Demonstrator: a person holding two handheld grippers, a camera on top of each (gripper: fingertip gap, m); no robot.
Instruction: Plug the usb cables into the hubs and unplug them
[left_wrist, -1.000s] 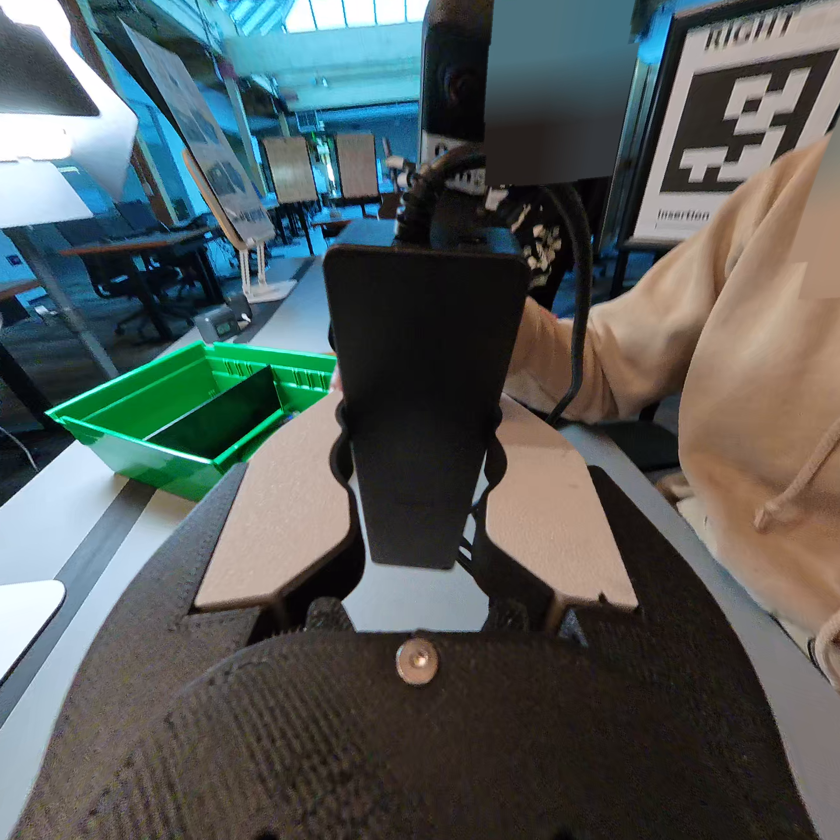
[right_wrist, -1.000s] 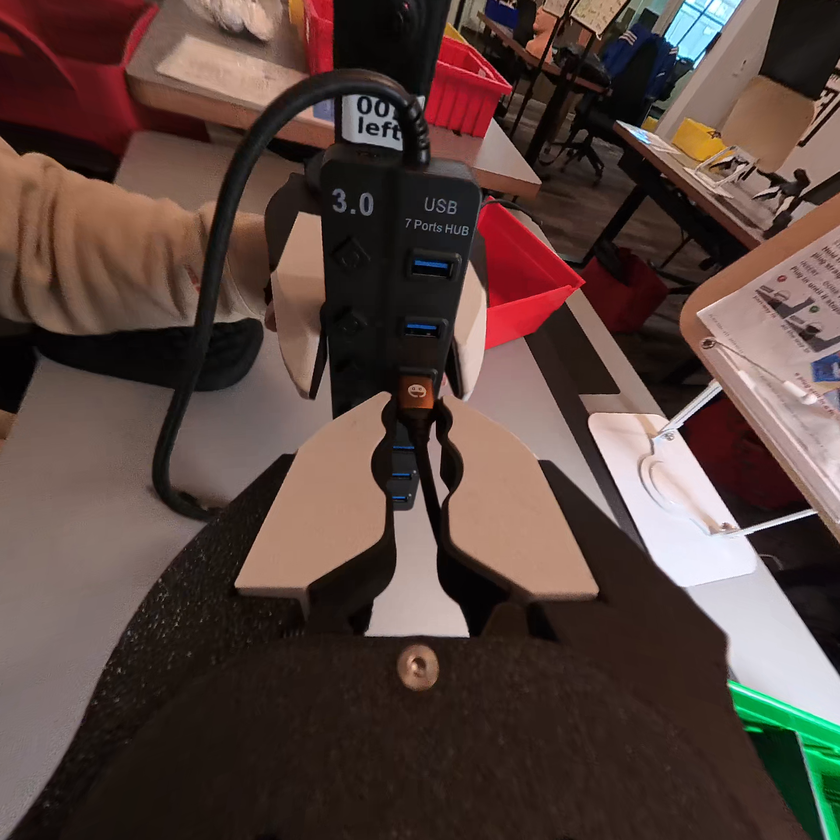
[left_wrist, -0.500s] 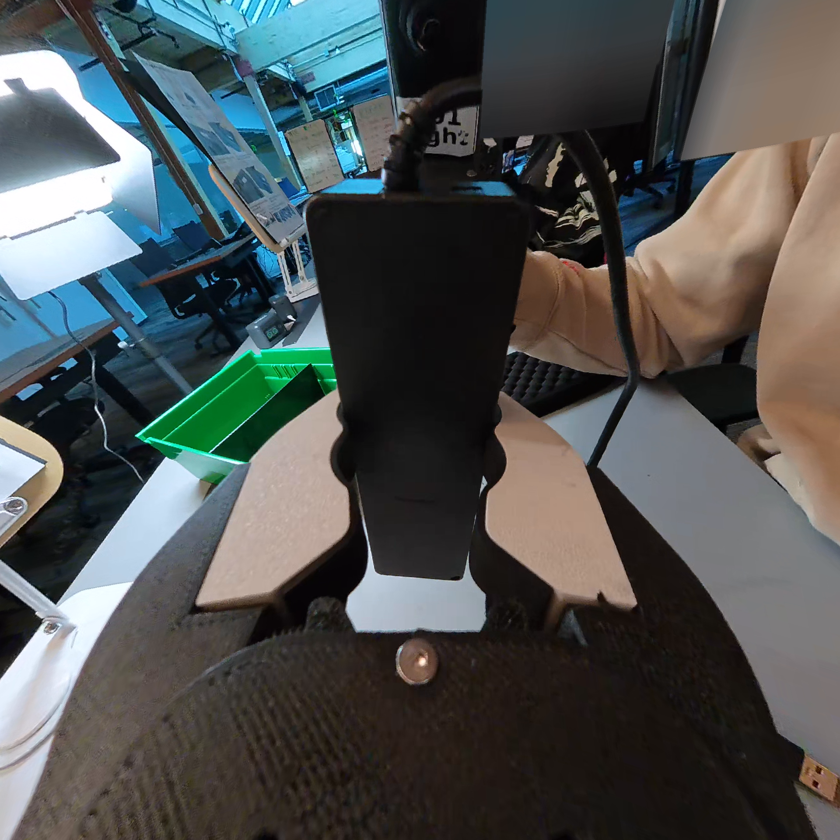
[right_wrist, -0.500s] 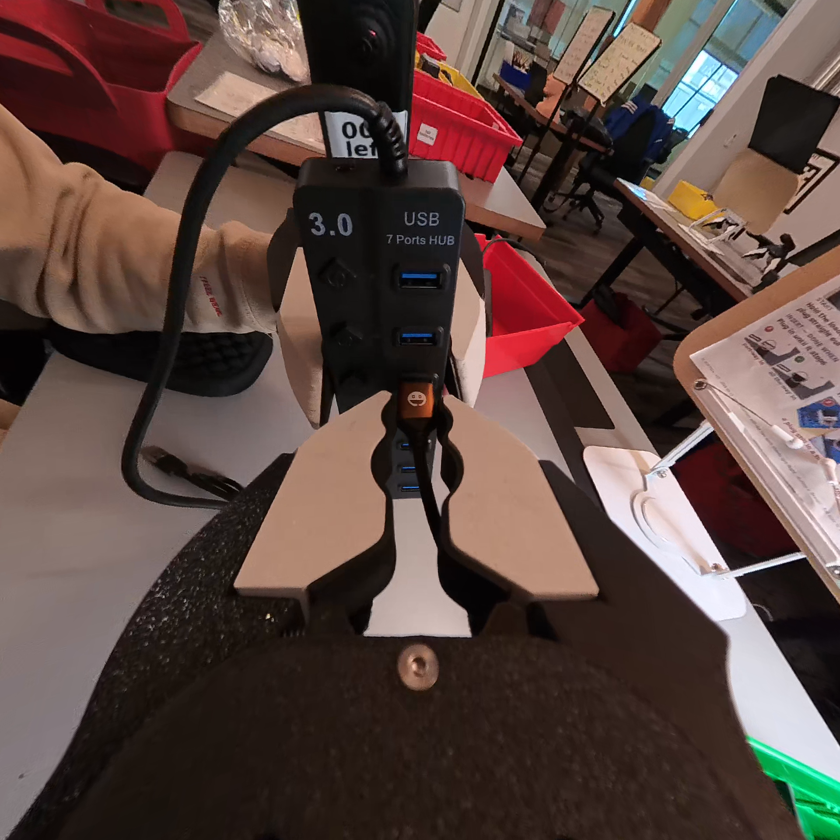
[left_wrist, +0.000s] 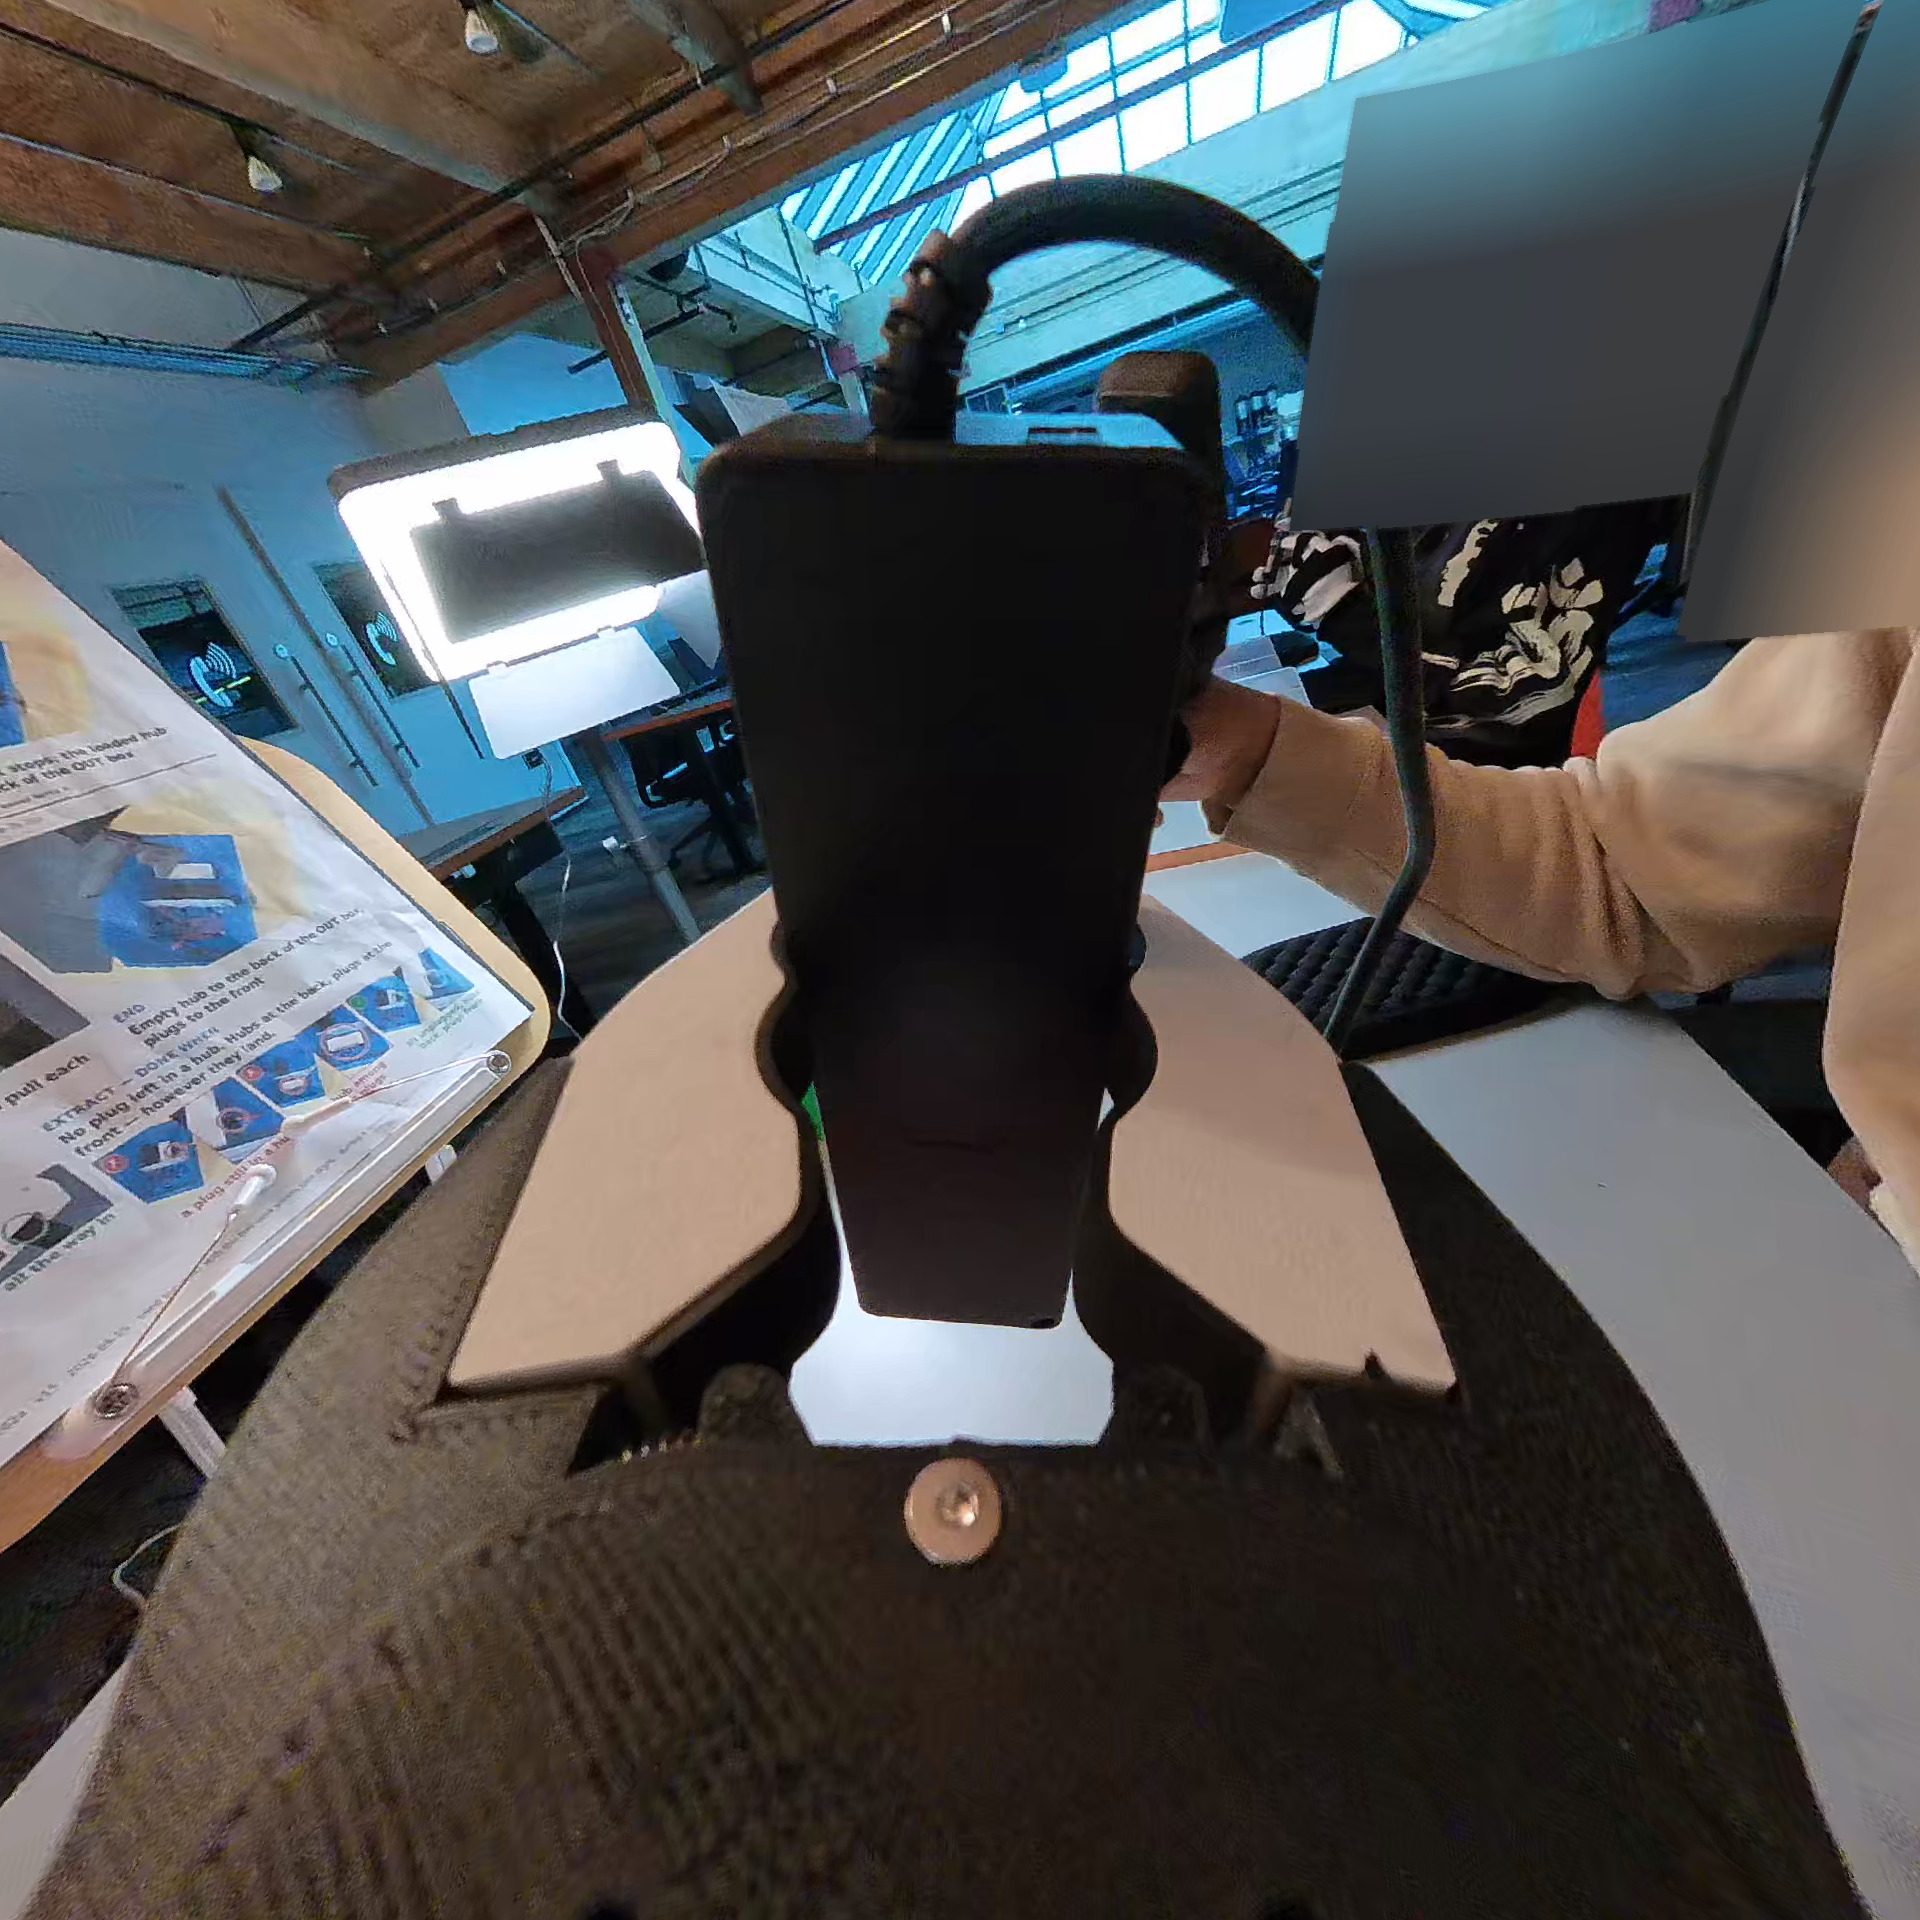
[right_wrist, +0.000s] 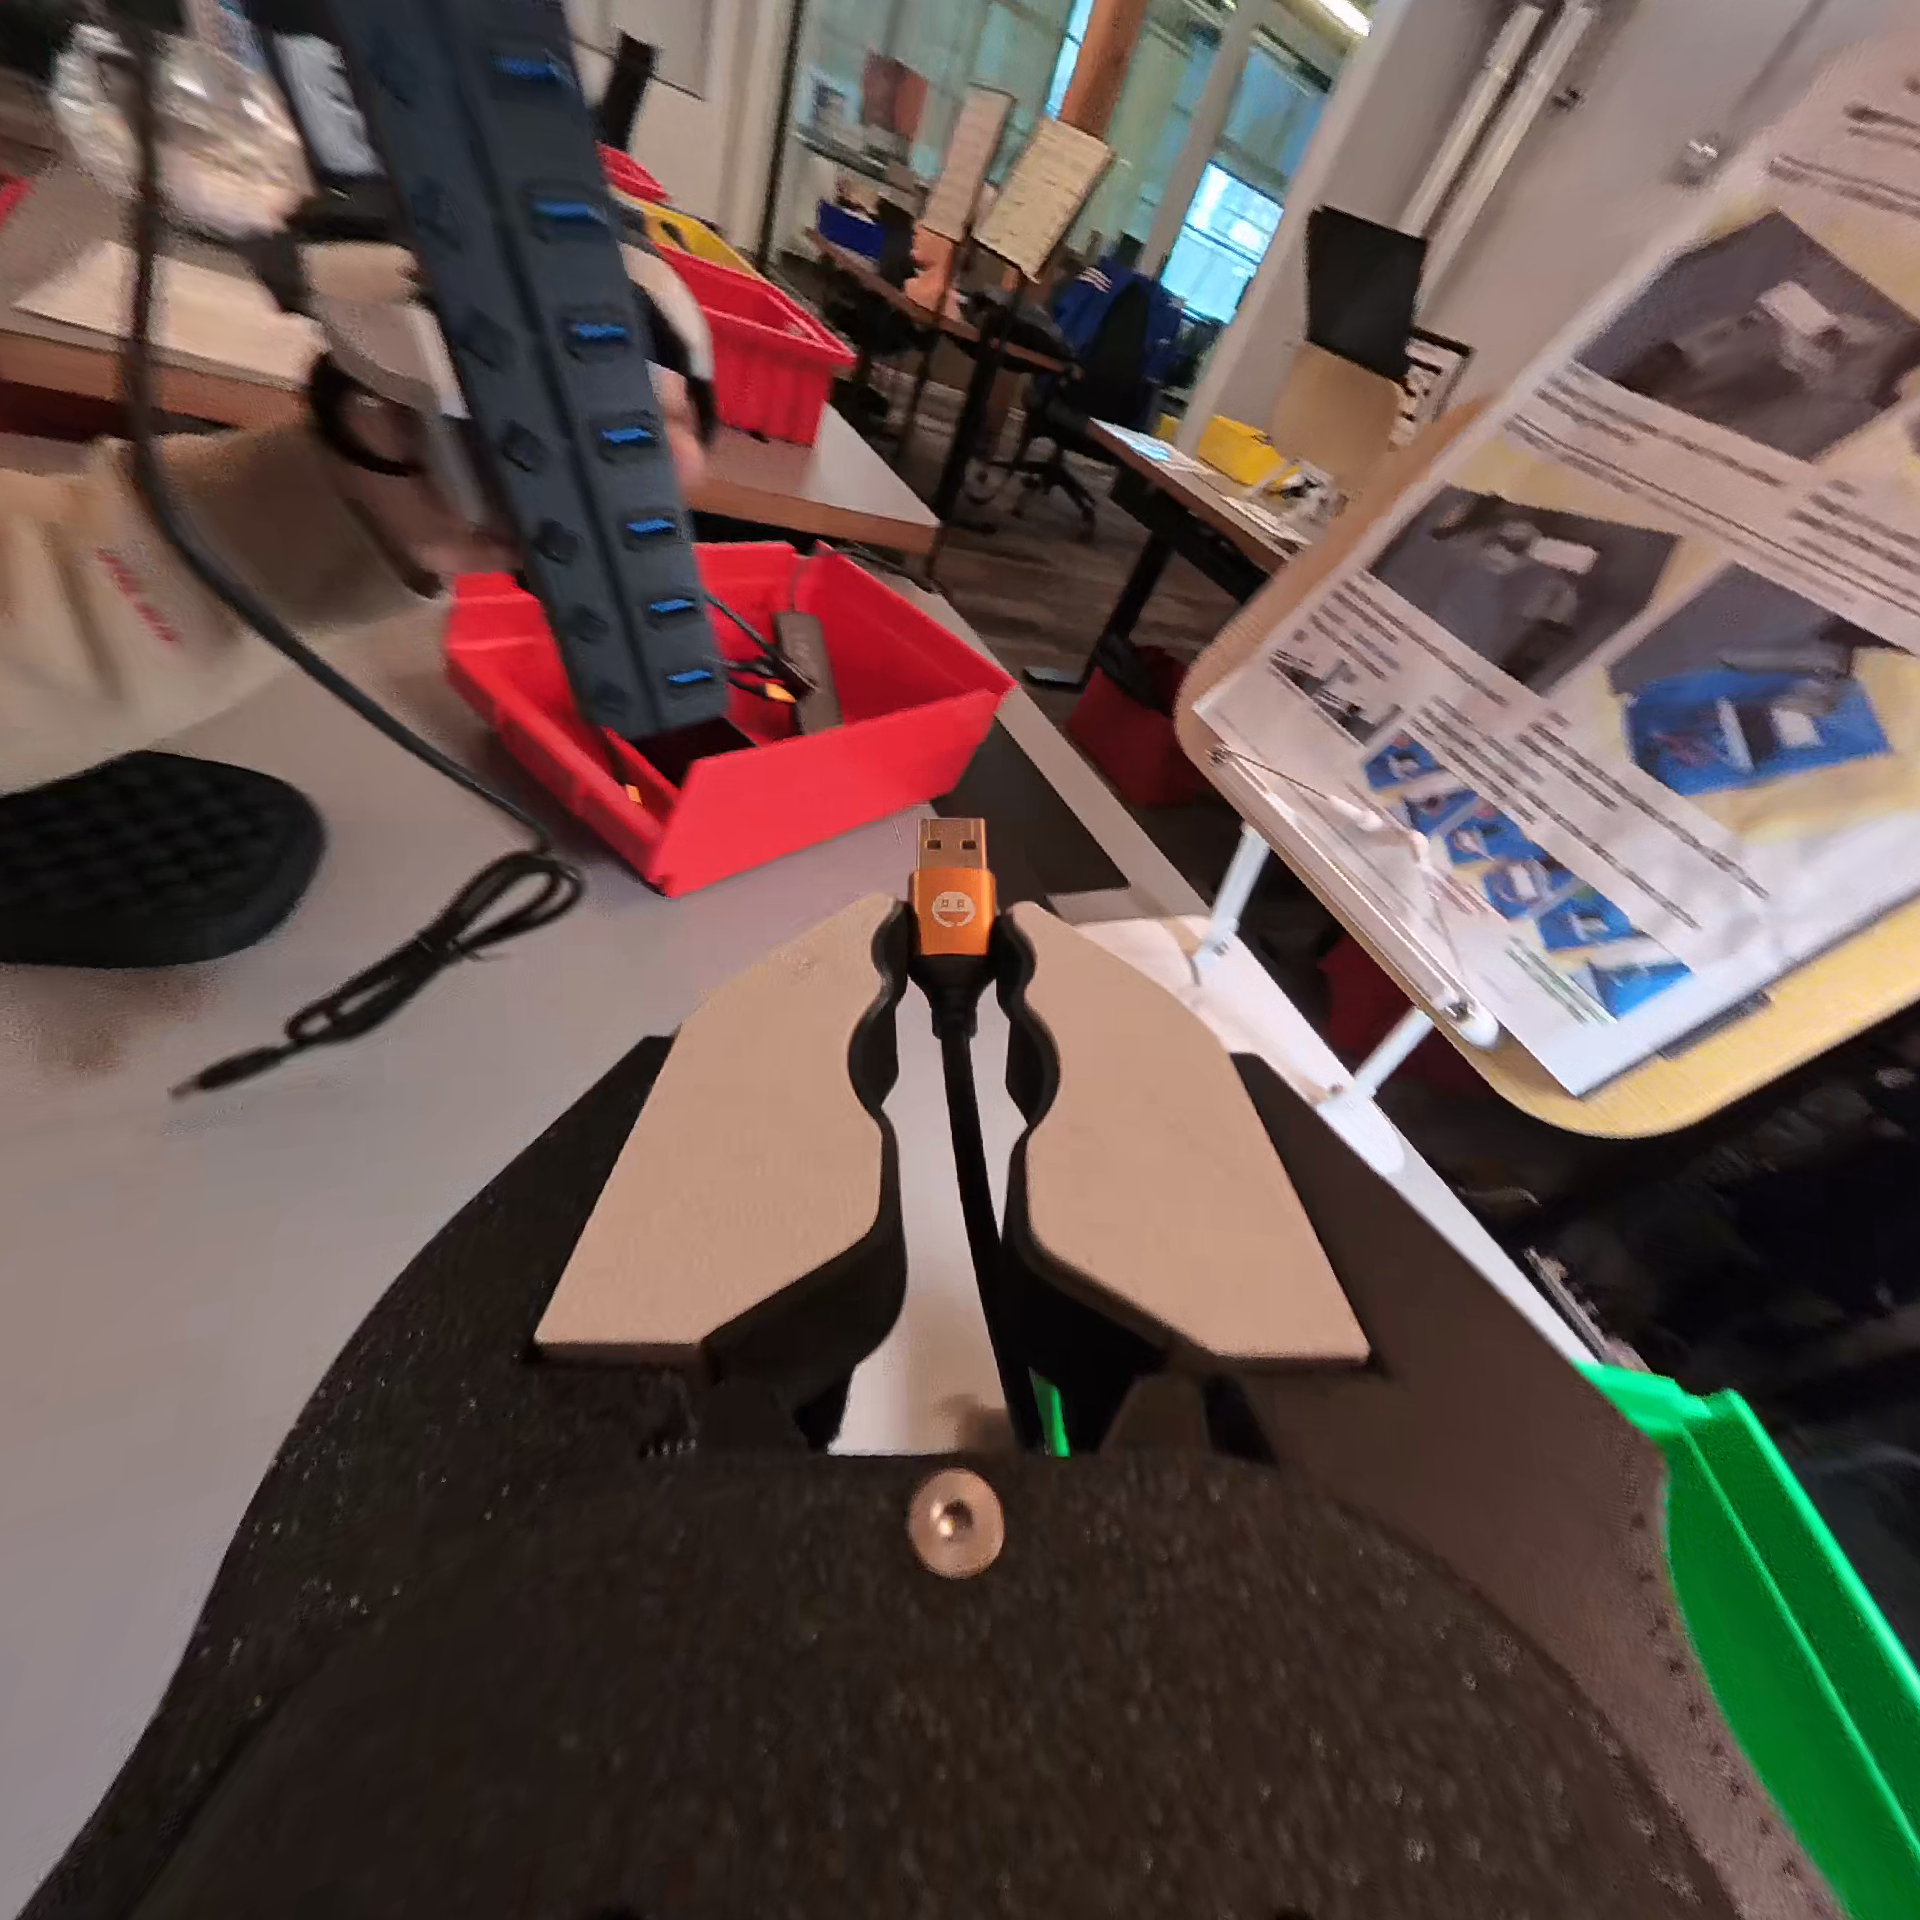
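Overhead, the black hub (left_wrist: 951, 883) stands pinched at its lower end in the left gripper (left_wrist: 951, 1049); its slack cord could drag and twist it loose. Smaller, the orange plug (right_wrist: 953, 906), unplugged, is nipped in the right gripper (right_wrist: 951, 925) and may pivot.
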